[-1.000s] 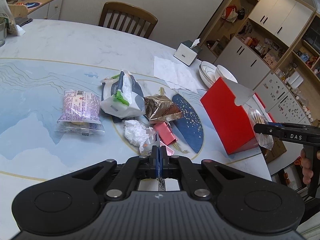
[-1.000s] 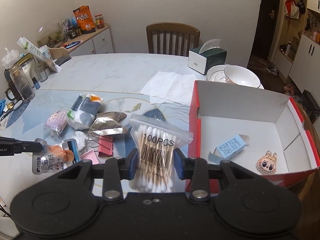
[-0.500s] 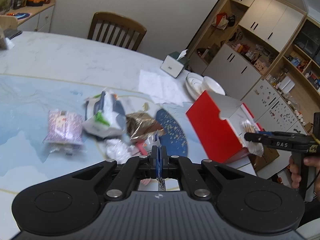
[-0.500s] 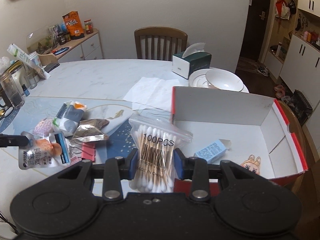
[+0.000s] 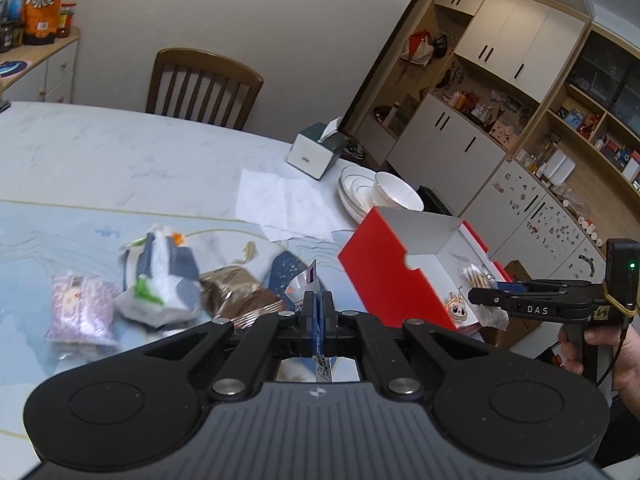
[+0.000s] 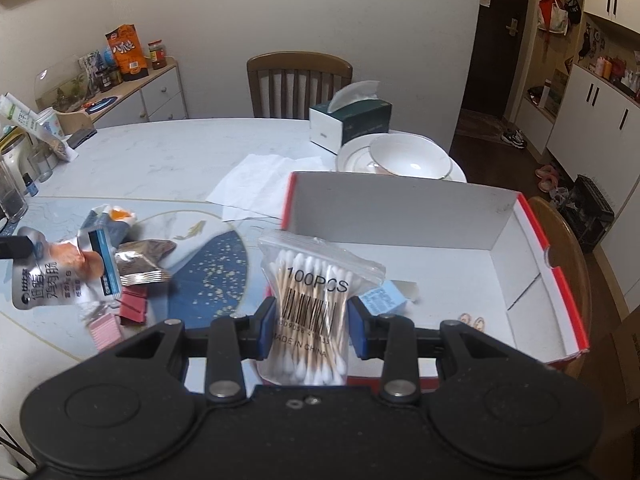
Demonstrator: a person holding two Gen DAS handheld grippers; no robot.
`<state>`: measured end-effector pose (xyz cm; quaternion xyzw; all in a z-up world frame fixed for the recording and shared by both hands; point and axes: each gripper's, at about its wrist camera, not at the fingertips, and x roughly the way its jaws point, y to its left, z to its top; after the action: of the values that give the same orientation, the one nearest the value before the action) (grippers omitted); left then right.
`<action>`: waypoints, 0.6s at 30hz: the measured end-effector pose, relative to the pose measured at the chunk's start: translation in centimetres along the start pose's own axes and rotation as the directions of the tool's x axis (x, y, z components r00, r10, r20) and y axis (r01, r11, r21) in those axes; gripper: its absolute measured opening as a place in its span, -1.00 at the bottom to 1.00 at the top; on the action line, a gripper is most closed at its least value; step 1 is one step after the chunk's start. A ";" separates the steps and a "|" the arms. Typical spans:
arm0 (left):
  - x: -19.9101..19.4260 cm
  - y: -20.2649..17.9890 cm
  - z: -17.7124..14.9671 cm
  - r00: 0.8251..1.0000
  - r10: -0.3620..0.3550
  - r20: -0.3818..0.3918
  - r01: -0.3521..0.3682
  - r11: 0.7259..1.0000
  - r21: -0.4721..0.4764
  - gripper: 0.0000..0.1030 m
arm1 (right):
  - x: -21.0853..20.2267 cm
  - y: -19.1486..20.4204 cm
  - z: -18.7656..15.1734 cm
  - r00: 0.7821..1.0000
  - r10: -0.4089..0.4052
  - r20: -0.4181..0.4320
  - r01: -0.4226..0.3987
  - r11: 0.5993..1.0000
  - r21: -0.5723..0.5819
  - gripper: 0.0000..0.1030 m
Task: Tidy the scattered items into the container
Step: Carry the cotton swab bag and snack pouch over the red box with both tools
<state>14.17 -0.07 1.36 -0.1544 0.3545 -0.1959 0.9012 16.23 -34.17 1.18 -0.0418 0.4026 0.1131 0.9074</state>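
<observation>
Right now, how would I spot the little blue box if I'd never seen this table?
Find the big red cardboard box with white insides at the table's edge. On its floor, just behind the bag of cotton swabs, lies the little blue box. It is the only blue thing inside.

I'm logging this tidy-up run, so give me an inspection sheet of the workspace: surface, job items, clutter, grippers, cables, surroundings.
Surface: marble-look table with a blue patterned mat.
Job's things: red box open, holding a small blue carton and a cartoon charm. Snack packets, foil pouch and pink clips lie loose on the mat.
Clutter: tissue box, stacked bowls, paper napkins.
Grippers: left gripper shut on a silver food pouch; right gripper shut on a cotton swab bag at the box's near edge.
Cables: thin cord by the hand.
Surroundings: wooden chair, sideboard, wall cabinets.
</observation>
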 end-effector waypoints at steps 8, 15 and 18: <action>2.1 -3.0 1.4 1.000 -0.028 0.015 0.027 0.999 0.016 -1.00 | 1.2 -3.3 0.1 1.000 -0.012 -0.019 0.012 1.000 -0.008 -0.32; 3.7 -6.2 3.2 0.997 -0.070 0.035 0.068 0.997 0.040 -1.00 | 1.6 -5.6 -0.1 1.000 -0.017 -0.021 0.016 1.000 -0.015 -0.32; 4.4 -7.4 3.9 0.996 -0.084 0.040 0.082 0.995 0.052 -1.00 | 1.8 -6.6 0.0 1.000 -0.017 -0.022 0.017 1.000 -0.013 -0.32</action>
<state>18.06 -8.08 4.61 -0.1501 0.3236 -0.2388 0.9032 19.00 -40.28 -0.29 -0.0526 0.4115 0.1074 0.9035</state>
